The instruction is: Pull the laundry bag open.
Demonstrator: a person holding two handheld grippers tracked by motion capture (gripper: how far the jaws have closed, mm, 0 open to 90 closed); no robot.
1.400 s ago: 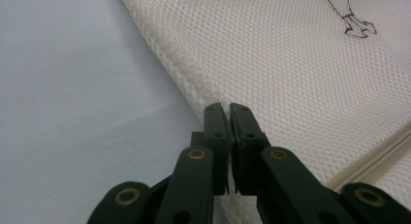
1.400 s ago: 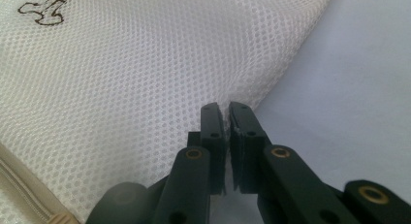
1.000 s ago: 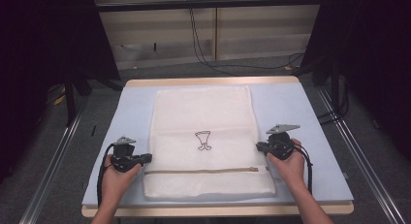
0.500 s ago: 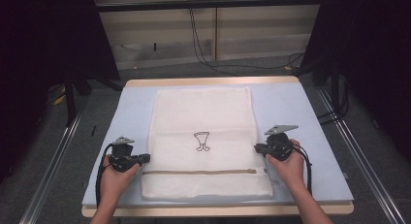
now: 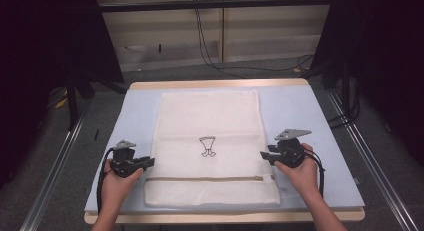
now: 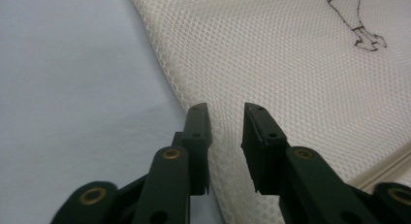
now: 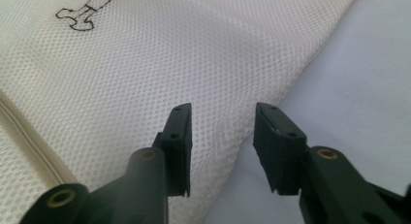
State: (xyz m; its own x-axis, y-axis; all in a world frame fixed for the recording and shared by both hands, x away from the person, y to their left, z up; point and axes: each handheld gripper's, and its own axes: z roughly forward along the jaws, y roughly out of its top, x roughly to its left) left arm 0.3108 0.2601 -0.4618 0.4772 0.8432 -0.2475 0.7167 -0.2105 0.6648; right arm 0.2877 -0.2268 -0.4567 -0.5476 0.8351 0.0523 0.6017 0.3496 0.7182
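The cream-white rectangular mesh laundry bag (image 5: 210,146), with a zip seam near its near end and a small dark printed figure (image 5: 207,146) at centre, lay flat on the pale blue table mat (image 5: 130,116). The left gripper (image 6: 225,112) and right gripper (image 7: 223,112) sat at its two long edges; their jaws had just been opening and stood apart, pads clear, the soft open-weave edge between them. The release was best finished by parting the jaws fully before withdrawing level, since the limp netting would probably snag.

Left gripper (image 6: 225,118) just opened, black jaws parted over the edge of a cream mesh laundry bag (image 6: 300,64). Nothing pinched between them. Pale blue table (image 6: 72,78) alongside.
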